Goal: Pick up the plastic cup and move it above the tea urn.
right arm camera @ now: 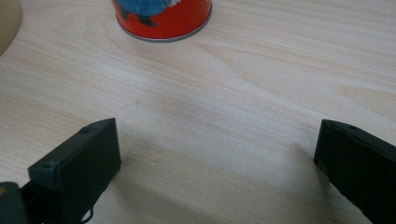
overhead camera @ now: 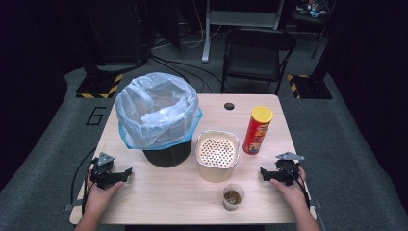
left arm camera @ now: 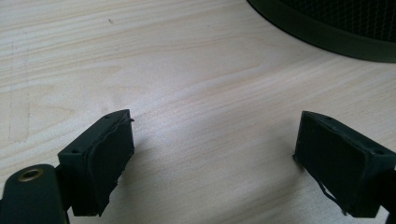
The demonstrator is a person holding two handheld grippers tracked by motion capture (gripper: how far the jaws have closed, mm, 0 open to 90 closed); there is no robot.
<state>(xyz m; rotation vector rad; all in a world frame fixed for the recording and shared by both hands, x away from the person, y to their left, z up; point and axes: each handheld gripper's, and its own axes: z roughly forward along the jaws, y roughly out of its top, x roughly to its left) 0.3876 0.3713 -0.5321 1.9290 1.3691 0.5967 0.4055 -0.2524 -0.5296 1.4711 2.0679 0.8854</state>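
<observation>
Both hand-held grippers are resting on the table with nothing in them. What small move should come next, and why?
Probably ease the right hand-held gripper forward toward the red can. Its jaws stand wide open and empty, and the can stands upright just ahead, with bare table between.

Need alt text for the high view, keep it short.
A person's hands rest two open grippers, left gripper and right gripper, on a wooden table. Between them stand a black bin lined with a pale blue bag, a perforated metal container, a red chip can with yellow lid and a small clear cup.
</observation>
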